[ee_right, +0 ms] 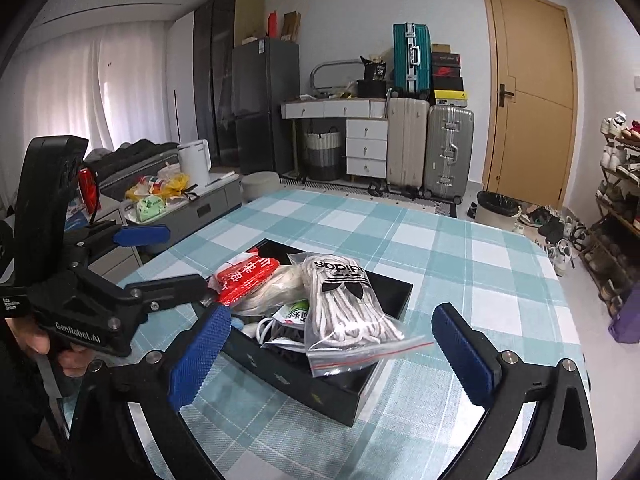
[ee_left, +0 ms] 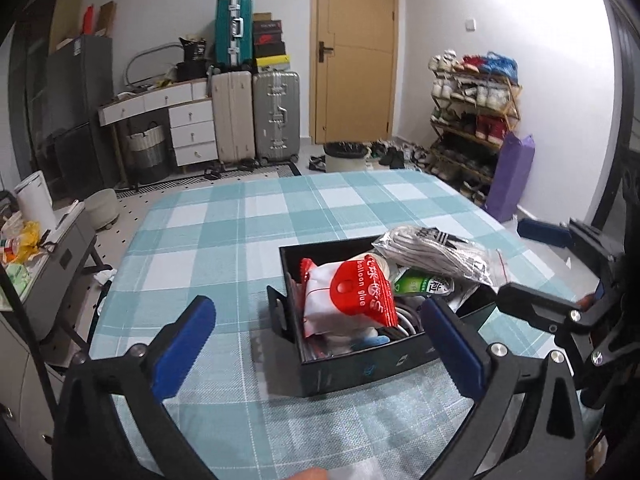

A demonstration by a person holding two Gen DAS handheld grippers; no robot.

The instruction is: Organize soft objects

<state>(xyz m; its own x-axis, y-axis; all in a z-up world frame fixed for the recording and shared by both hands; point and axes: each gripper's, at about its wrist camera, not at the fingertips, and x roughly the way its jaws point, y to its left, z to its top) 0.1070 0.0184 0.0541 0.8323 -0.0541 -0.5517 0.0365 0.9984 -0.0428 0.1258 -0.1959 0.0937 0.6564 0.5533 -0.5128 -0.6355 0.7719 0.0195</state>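
White walls enclose a wooden door [ee_right: 532,96], stacked suitcases [ee_right: 430,144] beside a white drawer desk [ee_right: 352,128], a shoe rack [ee_left: 472,120], and curtained windows [ee_right: 92,96].

Room evenly lit, daylight cool and soft. Source: curtained window [ee_right: 80,92], glowing white through the sheer fabric in the right wrist view. Left wrist view blows out along its upper right wall [ee_left: 560,60], detail lost there. Shadows faint; a soft one under the black box [ee_right: 320,392] on the checked cloth [ee_right: 480,264]. Strong fisheye bend: door [ee_right: 532,96] frame bows, corners vignette to black. Centre sharp, near gripper parts slightly soft.
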